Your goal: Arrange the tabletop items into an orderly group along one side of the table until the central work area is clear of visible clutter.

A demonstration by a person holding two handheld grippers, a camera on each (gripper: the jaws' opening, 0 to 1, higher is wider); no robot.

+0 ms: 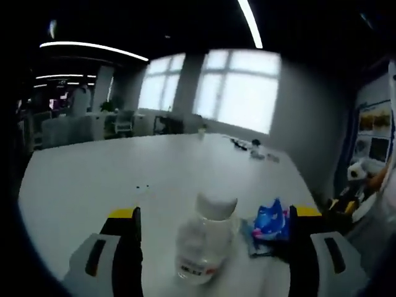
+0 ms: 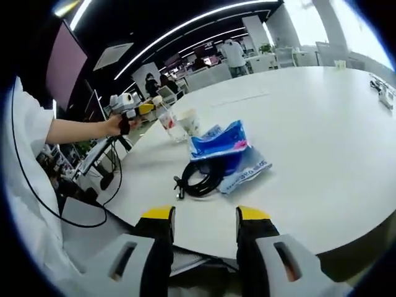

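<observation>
Where the left gripper view looks along its own jaws, a clear plastic bottle [image 1: 205,238] with a white cap stands low in the centre of the frame, between the two black, yellow-tipped jaws of the left gripper [image 1: 213,218], which stand wide apart and seem not to touch it, though the blur makes that hard to judge. Just right of the bottle, close to the right jaw, lies a crinkled blue packet [image 1: 270,224] with red and white print. The table [image 1: 111,173] is smooth, white and rounded; small dark items [image 1: 255,148] sit far off at its upper right edge, before bright windows.

In the right gripper view, the right gripper [image 2: 204,216] rises at bottom centre, jaws parted with nothing between them, over the table's near edge. At frame centre the packet [image 2: 224,147] lies flat and glossy, with a coil of black cable [image 2: 199,175] touching its lower left side. Beyond, at upper left, the bottle [image 2: 170,125] stands beside a pale cup [image 2: 189,121], and a person's outstretched hand [image 2: 119,125] holds the left gripper [image 2: 139,110] next to it.
</observation>
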